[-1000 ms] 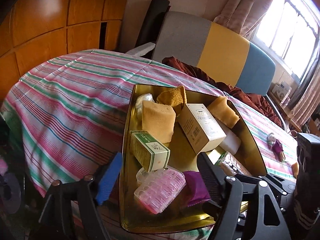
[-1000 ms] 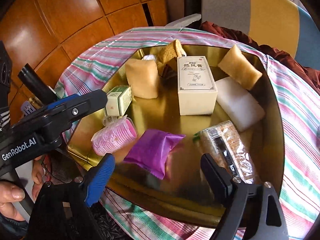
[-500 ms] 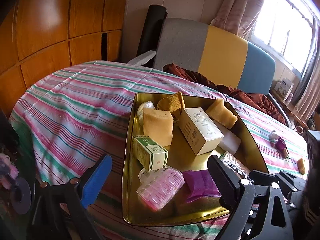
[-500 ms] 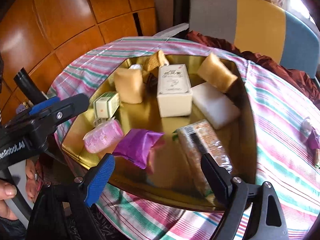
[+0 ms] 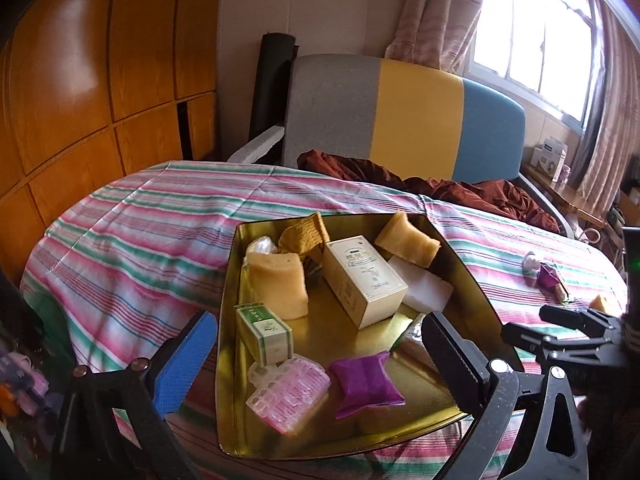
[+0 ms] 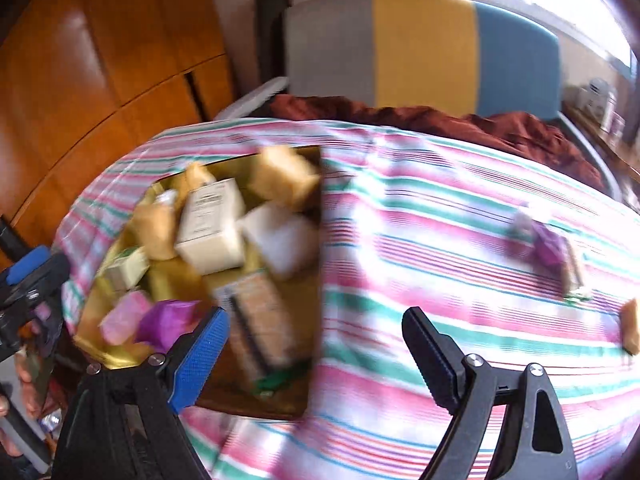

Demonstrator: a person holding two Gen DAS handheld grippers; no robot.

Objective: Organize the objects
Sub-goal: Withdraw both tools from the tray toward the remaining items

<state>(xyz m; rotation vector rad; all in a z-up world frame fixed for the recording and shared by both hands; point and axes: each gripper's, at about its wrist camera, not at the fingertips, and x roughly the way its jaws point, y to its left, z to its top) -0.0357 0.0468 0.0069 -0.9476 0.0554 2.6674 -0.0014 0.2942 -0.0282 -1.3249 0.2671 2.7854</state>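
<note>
A gold tray (image 5: 230, 320) on the striped tablecloth holds a cream box (image 5: 362, 280), a green box (image 5: 264, 330), yellow sponges (image 5: 278, 284), a white block (image 5: 424, 290), a pink case (image 5: 292, 394) and a purple pouch (image 5: 362, 382). My left gripper (image 5: 316, 364) is open and empty, above the tray's near end. My right gripper (image 6: 316, 356) is open and empty, over the cloth at the tray's (image 6: 316, 264) right edge. A small purple item (image 6: 550, 246) and a yellow piece (image 6: 632, 326) lie on the cloth to the right. The right view is blurred.
A grey, yellow and blue chair (image 5: 400, 116) with a dark red cloth (image 5: 460, 192) stands behind the table. Wooden panels (image 5: 80, 92) fill the left. A window (image 5: 532, 36) is at the back right. The right gripper (image 5: 576, 332) shows at the left view's right side.
Both grippers have pulled back and up from the tray. The right gripper has swung right, so the tray now sits to its left and the loose items on the cloth come into view.
</note>
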